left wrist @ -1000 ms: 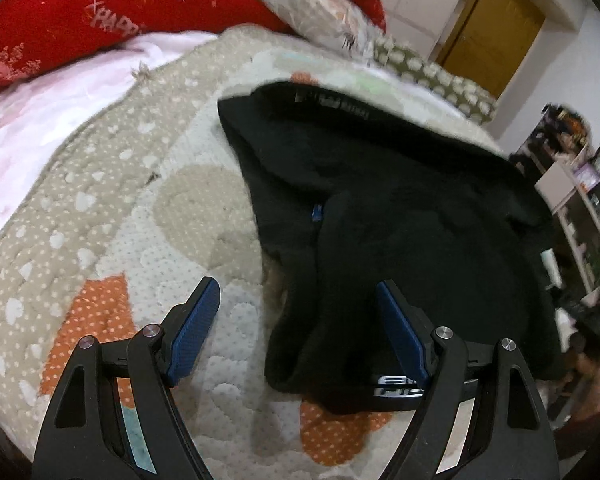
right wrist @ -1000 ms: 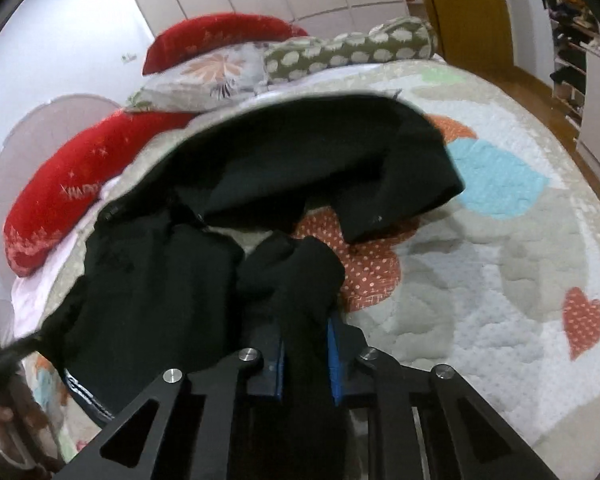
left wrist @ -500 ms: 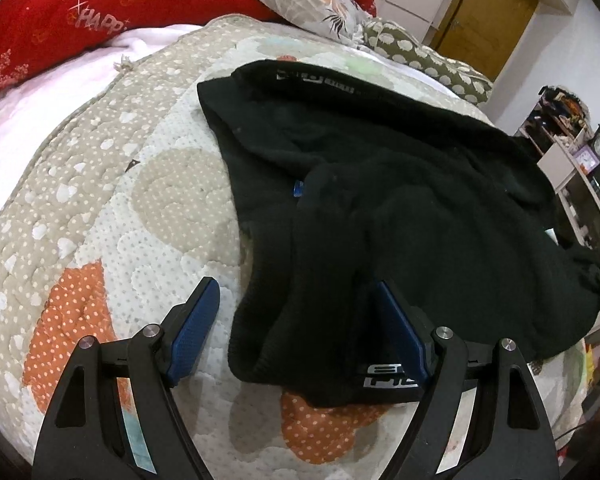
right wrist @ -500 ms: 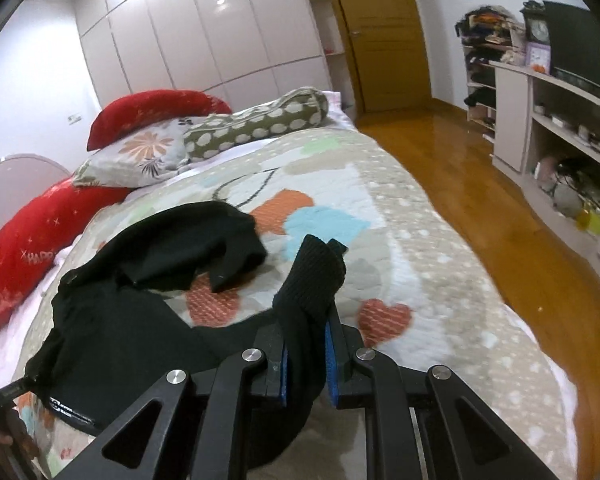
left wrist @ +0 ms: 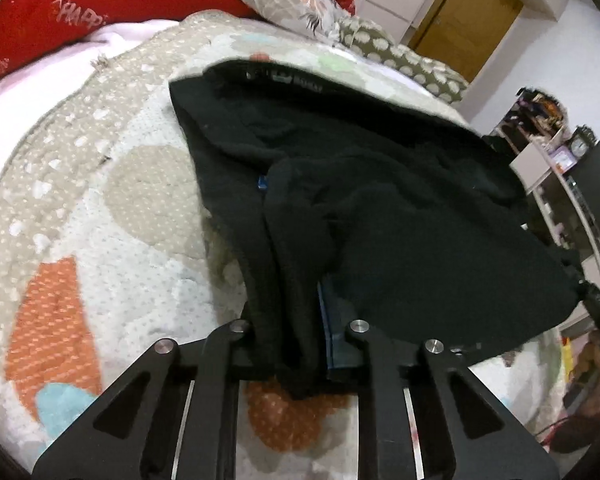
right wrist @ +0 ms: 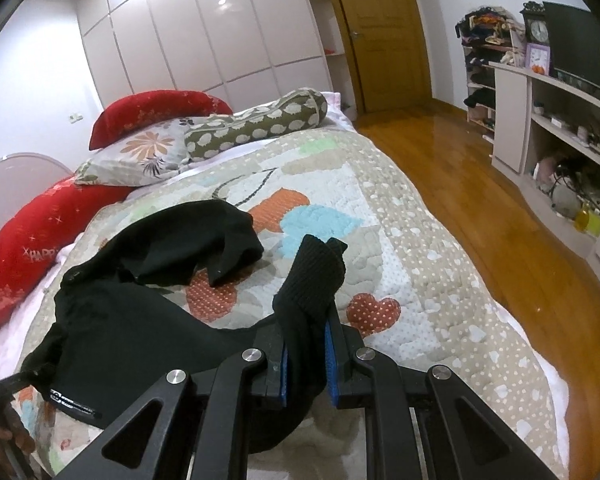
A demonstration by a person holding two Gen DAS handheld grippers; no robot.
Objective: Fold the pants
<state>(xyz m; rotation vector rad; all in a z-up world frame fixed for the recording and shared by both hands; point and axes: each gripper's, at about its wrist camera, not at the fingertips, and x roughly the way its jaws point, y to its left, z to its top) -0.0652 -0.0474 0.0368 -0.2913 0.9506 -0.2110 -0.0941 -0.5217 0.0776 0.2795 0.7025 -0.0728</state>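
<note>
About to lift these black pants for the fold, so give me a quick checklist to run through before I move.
1. Left gripper clamped on fabric: ok, jaws have just closed on a bunched edge of the black pants.
2. Right gripper clamped on a cuff: ok.
3. Both grips on matching corners: cannot tell.
4. Pants lying flat: not ok, one leg is crumpled on the quilt.
5. Free quilt space for the fold: ok.
6. Red pillow clear of pants: ok.
</note>
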